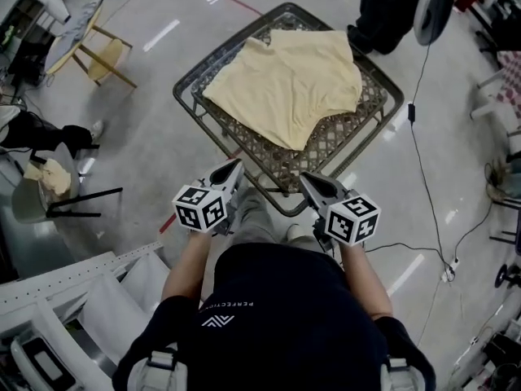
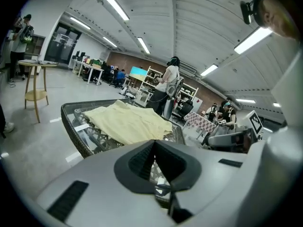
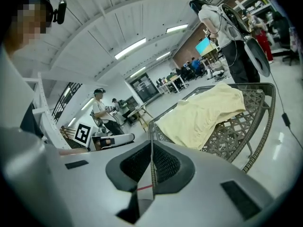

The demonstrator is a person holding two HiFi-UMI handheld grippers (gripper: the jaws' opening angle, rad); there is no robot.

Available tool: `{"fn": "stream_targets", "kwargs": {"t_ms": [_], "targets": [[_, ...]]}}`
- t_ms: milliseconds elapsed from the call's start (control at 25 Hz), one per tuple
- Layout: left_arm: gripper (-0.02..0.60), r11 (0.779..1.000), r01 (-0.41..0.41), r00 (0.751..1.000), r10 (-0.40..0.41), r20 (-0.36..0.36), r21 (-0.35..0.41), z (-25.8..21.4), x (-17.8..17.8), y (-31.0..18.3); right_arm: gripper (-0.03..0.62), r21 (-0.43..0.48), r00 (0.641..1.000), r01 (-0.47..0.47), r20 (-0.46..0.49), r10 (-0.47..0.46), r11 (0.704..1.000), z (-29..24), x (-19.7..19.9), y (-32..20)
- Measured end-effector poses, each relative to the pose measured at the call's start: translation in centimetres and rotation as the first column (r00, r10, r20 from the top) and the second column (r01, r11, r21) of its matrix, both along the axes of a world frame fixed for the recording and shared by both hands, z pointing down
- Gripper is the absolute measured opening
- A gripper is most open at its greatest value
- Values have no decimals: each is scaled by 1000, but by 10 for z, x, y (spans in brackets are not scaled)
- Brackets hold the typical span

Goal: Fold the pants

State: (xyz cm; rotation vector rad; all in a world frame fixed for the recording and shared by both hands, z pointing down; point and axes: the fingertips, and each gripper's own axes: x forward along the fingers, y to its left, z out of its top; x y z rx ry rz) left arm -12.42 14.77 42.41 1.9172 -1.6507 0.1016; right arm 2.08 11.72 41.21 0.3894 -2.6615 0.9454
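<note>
Pale yellow pants (image 1: 289, 84) lie folded and rumpled on a dark woven table (image 1: 281, 202) in front of me. Both grippers hover just short of the table's near corner and touch neither the table nor the cloth. My left gripper (image 1: 234, 168) is shut and empty, to the left of that corner. Shut and empty too, my right gripper (image 1: 307, 179) is to its right. In the left gripper view the pants (image 2: 128, 122) lie beyond the closed jaws (image 2: 154, 143). The right gripper view shows the pants (image 3: 203, 115) ahead and to the right of its closed jaws (image 3: 151, 148).
A small round side table (image 1: 85, 31) stands at the far left, with a chair (image 1: 49, 186) nearer. A person (image 1: 391, 6) stands past the table's far right corner. A black cable (image 1: 423, 161) runs over the floor on the right. White shelving (image 1: 73, 283) is at my lower left.
</note>
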Motion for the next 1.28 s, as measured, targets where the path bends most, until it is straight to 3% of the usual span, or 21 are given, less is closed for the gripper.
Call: {"fn": "stream_targets", "kwargs": {"t_ms": [200,480,680,880,1080,1280], "targets": [[2,999,-39,999,38,33,34,10,-39,-33,38,-30,998,-47,-53,46,998,15,-27,-26],[2,988,-143,989,144,24,-54,35,-63,-64,38,-38,989,-96,-115,92,995,33,-52,-56],[2,971,-206,974,215,69,-123,48,-82,-88,38,-62,973,-146,-192,132,987,57,-59,-78],[2,966,-216,971,228,75,-142,54,-114,-115,38,-75,963,-185,-214,165,980,70,-72,-95],[3,942,-265,949,293,119,-206,72,-136,-125,39,-82,953,-208,-242,183,975,79,-83,-95],[3,929,-279,946,309,97,-242,80,-155,-136,40,-100,940,-246,-269,212,964,90,-81,-98]]}}
